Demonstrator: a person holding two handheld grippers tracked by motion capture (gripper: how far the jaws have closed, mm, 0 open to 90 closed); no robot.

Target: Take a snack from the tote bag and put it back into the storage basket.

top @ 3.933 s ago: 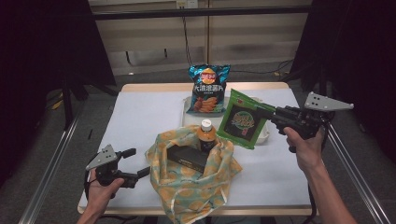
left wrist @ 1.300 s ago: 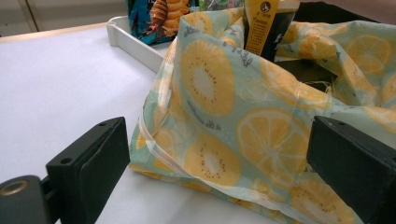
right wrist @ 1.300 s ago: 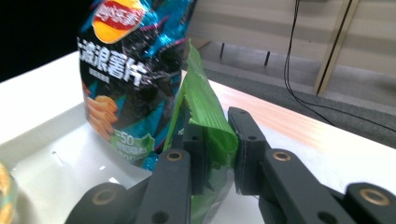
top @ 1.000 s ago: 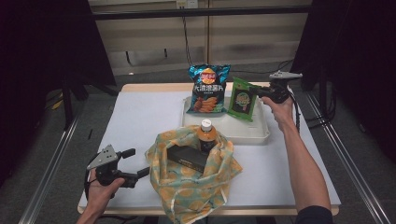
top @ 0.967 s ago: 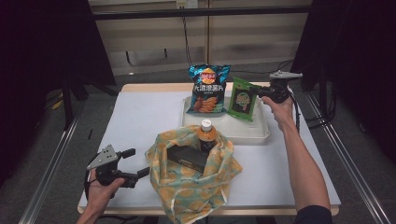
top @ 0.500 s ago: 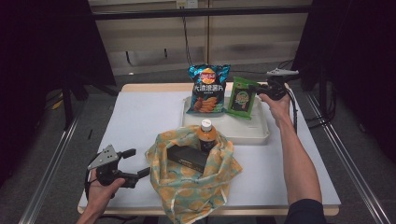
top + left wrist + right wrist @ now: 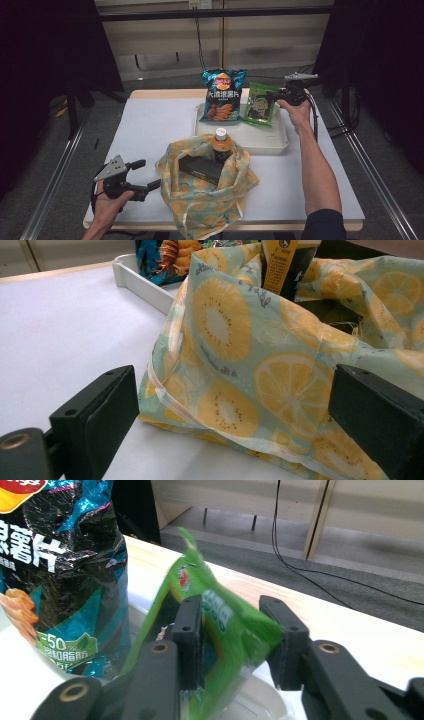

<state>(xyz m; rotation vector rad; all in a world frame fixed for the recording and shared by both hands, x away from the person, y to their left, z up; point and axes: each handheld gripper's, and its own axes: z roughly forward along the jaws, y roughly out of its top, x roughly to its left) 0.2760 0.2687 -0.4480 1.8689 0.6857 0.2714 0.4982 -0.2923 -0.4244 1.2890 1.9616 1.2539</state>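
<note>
R gripper [image 7: 235,645] at far side of table, jaws have just been opening; green snack bag [image 7: 220,635] sits between the 2 pads, 1 pad against its face, other pad w/ a gap, so grip looks let go; bag stands upright in white tray [image 7: 270,142], just beside blue chip bag [image 7: 222,95] to the jaws' left. L gripper [image 7: 142,175] near front edge, jaws wide, nothing between them; fruit-print cloth bag [image 7: 260,365] lies just ahead of its pads, not touching as far as I can tell; bottle [image 7: 220,145] & dark box [image 7: 202,170] inside that bag.
</note>
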